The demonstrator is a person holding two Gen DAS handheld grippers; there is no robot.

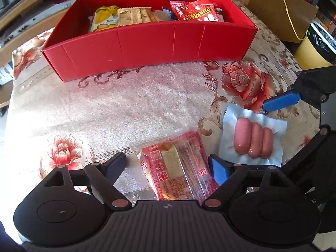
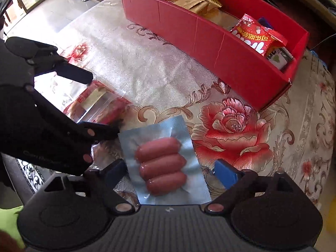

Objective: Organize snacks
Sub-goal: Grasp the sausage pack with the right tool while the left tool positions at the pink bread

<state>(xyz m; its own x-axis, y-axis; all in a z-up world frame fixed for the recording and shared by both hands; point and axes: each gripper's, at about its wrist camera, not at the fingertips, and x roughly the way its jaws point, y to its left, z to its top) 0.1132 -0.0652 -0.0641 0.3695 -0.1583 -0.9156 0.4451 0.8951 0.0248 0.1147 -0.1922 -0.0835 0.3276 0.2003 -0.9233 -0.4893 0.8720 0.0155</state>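
Note:
A red box (image 1: 147, 46) at the far side of the table holds several snack packs; it also shows in the right wrist view (image 2: 210, 42). A red clear-wrapped cake pack (image 1: 178, 168) lies on the table between the fingers of my open left gripper (image 1: 168, 166). A vacuum pack of three sausages (image 2: 161, 166) lies between the fingers of my open right gripper (image 2: 172, 172); the pack also shows in the left wrist view (image 1: 254, 140). The cake pack shows at left in the right wrist view (image 2: 98, 103), with my left gripper (image 2: 96, 103) around it.
The table (image 1: 126, 105) has a floral cloth. A cardboard box (image 1: 279, 6) and a yellow bin (image 1: 315, 48) stand beyond the right edge. Shelves stand at the far left.

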